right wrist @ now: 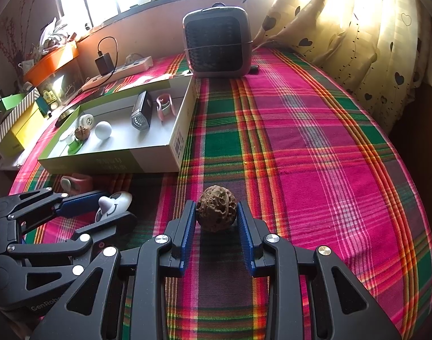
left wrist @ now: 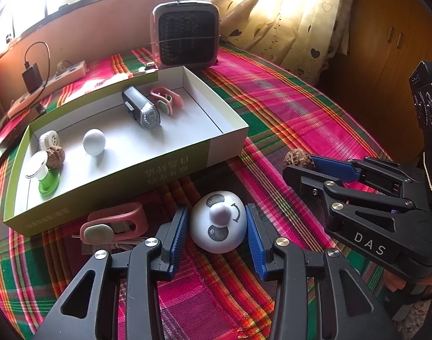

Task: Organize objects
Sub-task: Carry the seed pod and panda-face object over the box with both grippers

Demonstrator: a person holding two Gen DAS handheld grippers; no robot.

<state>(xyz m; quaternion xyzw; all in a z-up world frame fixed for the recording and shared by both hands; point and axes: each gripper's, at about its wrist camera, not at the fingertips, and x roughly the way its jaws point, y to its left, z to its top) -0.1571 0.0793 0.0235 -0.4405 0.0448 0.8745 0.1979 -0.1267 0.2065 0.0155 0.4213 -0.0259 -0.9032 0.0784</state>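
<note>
On the left of the counter [left wrist: 287, 90], the open box [left wrist: 227, 141] already holds a green-based cap, a walnut, a white ball [left wrist: 94, 141], a small torch [left wrist: 142, 110] and a pink clip. A second pink clip [left wrist: 114, 223] lies on the plaid cloth just in front of the box.

Next along, the left tool [left wrist: 218, 229] stands around the white panda-faced dome [left wrist: 218, 226]. Its blue pads [left wrist: 182, 235] sit close on either side, but a sliver of gap seems to remain, so it looks open and not yet clamped. The dome looks like smooth, hard plastic, light and slippery. A hold low across its widest part should keep it from squirting out upward.

Further right, the right tool [right wrist: 216, 221] brackets the loose walnut [right wrist: 216, 212] resting on the cloth. The pads are near it with thin gaps, so this tool too looks narrow but not holding. The walnut is light, stiff and rough-shelled, so it should grip well across its middle, though being round it may roll if nudged from one side.

The left wrist view shows the panda face and the second clip clearly, but hides most of the loose walnut behind the other tool. The right wrist view shows that walnut whole, and the dome only from the side.
</note>
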